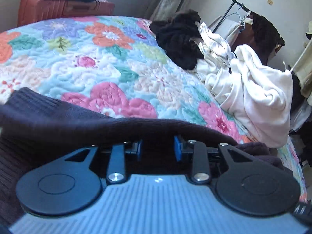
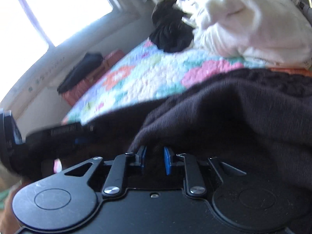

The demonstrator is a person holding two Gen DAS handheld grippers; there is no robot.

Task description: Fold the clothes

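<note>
A dark knit sweater point(image 1: 58, 117) drapes over my left gripper point(image 1: 158, 146) at the near edge of the floral quilt point(image 1: 87, 58). The blue pads point(image 1: 177, 146) stand apart with sweater fabric over their tips, so the grip is unclear. In the right wrist view the same sweater point(image 2: 234, 107) covers my right gripper point(image 2: 155, 158). Its blue pads point(image 2: 167, 159) also show a gap, with fabric bunched between them. The left gripper's body point(image 2: 58, 130) shows at the left of that view.
A pile of white clothes point(image 1: 253, 97) and a black garment point(image 1: 175, 39) lie at the bed's right side. A red suitcase point(image 1: 58, 9) with dark folded clothes on it stands behind the bed. A clothes rack point(image 1: 243, 15) stands by the wall. A bright window point(image 2: 48, 9) is beyond the bed.
</note>
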